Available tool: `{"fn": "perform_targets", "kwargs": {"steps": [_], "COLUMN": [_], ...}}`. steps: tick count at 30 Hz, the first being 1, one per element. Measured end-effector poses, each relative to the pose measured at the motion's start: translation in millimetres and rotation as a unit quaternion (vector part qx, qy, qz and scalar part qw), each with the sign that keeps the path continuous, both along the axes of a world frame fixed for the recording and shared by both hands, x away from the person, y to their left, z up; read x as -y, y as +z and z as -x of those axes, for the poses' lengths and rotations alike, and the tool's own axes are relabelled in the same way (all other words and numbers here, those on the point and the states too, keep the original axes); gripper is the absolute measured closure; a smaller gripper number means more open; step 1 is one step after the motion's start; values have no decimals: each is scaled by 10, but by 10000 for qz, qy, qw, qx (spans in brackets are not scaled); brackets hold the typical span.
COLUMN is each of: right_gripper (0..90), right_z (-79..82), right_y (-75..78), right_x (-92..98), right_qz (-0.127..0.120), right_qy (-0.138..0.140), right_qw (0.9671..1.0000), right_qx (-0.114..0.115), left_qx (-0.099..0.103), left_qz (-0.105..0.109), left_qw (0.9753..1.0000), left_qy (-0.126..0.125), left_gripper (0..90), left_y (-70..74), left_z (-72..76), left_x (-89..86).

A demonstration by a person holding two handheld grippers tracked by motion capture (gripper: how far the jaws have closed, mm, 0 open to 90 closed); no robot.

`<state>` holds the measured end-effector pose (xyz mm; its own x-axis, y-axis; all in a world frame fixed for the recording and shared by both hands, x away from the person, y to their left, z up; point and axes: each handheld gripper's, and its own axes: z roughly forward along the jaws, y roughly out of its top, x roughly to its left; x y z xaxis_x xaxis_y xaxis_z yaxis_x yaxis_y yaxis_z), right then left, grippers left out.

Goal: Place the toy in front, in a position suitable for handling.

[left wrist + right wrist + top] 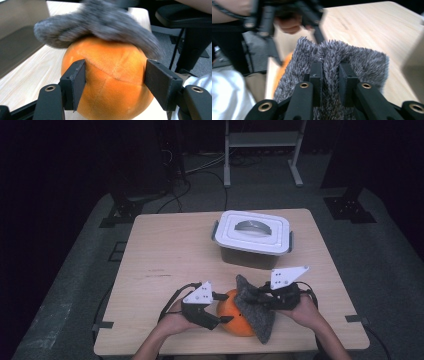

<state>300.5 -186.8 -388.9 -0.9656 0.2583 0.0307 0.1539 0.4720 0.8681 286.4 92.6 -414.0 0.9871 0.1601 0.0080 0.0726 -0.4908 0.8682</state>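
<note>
An orange plush ball (240, 322) sits near the table's front edge. My left gripper (229, 308) has one jaw pressed on each side of the ball (112, 62), shut on it. A grey fuzzy cloth (255, 312) lies draped over the ball's top and right side. My right gripper (259, 297) is shut on a fold of this cloth (362, 62), pinched between its jaws (331, 72). In the left gripper view the cloth (100, 22) covers the ball's upper part, with that gripper (115, 75) around the ball. A sliver of the ball (284, 67) shows beside the cloth.
A white-lidded plastic bin (254, 232) with a grey handle stands closed at the back of the wooden table (165, 250), just behind the cloth. The left half of the table is bare. Cables and stand legs lie on the floor beyond.
</note>
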Motion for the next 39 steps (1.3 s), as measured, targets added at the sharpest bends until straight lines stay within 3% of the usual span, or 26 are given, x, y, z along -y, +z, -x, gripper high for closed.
{"fn": "perform_targets", "kwargs": {"steps": [4,8,12,16,18,23,25,27,29,34,36,39], "right_gripper": [745,748,748,748,748,747,747,747,746,746,746,748], "right_z": [-70,-36,32,36,5,-91,-92,-62,-28,64,80,53], "right_y": [-117,-155,-158,-131,-135,-258,-291,-276,-264,-237,-234,-223], "right_x": [59,7,-101,-97,-32,156,162,118,72,12,5,29], "right_qz": [228,137,63,122,155,264,224,277,306,278,294,233], "right_qy": [-226,-150,183,263,196,-151,-126,-80,-25,236,284,325], "right_qw": [9994,9996,9995,9993,9994,9985,9983,9984,9986,9986,9984,9985], "right_qx": [-117,-186,-247,-227,-234,-455,-533,-488,-440,-391,-383,-371], "left_qx": [-178,-548,-527,-416,-369,-562,-602,-690,-755,-1149,-1113,-767], "left_qz": [50,244,111,53,-1,63,29,-17,-13,-172,-187,-201], "left_qw": [9998,9980,9983,9989,9991,9979,9975,9967,9964,9929,9935,9968], "left_qy": [86,179,232,203,215,303,361,430,384,246,165,87], "left_gripper": [312,291,290,315,316,309,275,187,170,93,136,328], "left_y": [-6,10,6,-14,-25,-59,-44,-42,-57,-118,-124,-75], "left_z": [-42,-69,-66,-55,-61,-125,-132,-143,-143,-162,-159,-123], "left_x": [-17,-35,-13,-20,-26,-116,-112,-97,-82,-40,-48,-71]}}
